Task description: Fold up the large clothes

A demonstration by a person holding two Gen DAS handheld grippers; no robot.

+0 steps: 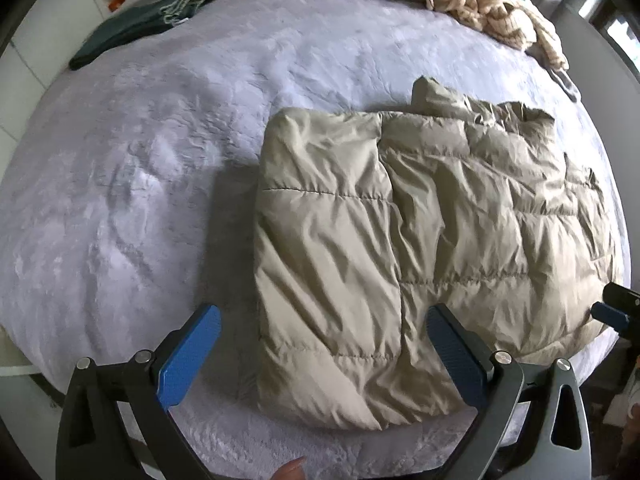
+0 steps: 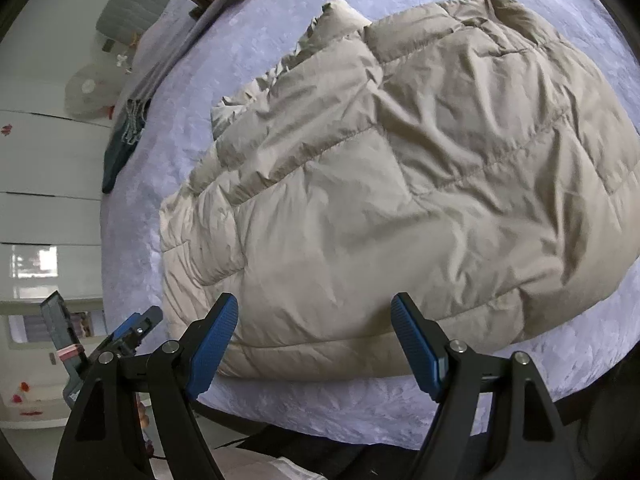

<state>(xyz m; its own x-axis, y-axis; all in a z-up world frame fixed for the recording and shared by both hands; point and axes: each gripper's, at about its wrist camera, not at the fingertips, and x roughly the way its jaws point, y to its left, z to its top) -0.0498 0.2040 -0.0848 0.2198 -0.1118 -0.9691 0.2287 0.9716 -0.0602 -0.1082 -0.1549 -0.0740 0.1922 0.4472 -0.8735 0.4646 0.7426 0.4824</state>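
Our left tool (image 1: pixel 323 354) and right tool (image 2: pixel 315 340) both hang spread wide and empty over the near edge of the folded beige puffer jacket (image 1: pixel 420 248), which lies flat on the lavender bed (image 1: pixel 132 200).

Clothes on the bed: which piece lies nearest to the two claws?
The beige padded jacket, spread right before both open claws. The dark green garment and the cream knitted one lie at the far edge of the bed.
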